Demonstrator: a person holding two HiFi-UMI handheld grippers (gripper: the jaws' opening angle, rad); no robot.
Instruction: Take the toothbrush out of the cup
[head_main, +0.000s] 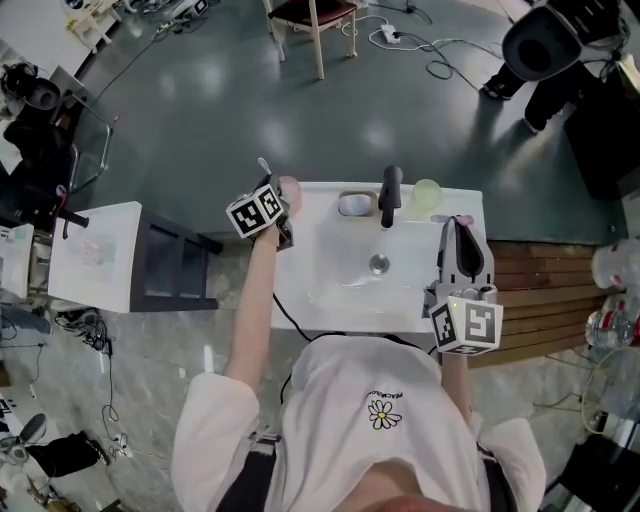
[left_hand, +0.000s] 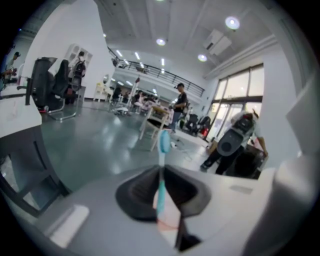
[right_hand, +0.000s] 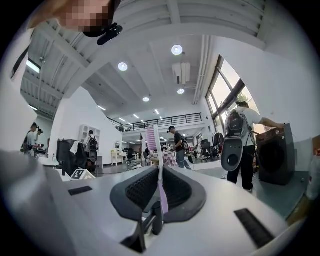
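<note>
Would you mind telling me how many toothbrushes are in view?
2: a blue toothbrush clamped in the left gripper, a pink toothbrush clamped in the right gripper. Others may be hidden.

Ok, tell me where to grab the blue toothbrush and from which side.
Take the blue toothbrush by its handle, below the bristle head and above the pink cup, coming in from the side. It stands upright, so a sideways pinch lets it lift straight out. The left gripper is shut there.

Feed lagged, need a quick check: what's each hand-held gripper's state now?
Left hand-held gripper: closed on the blue toothbrush.
Right hand-held gripper: closed on the pink toothbrush.
</note>
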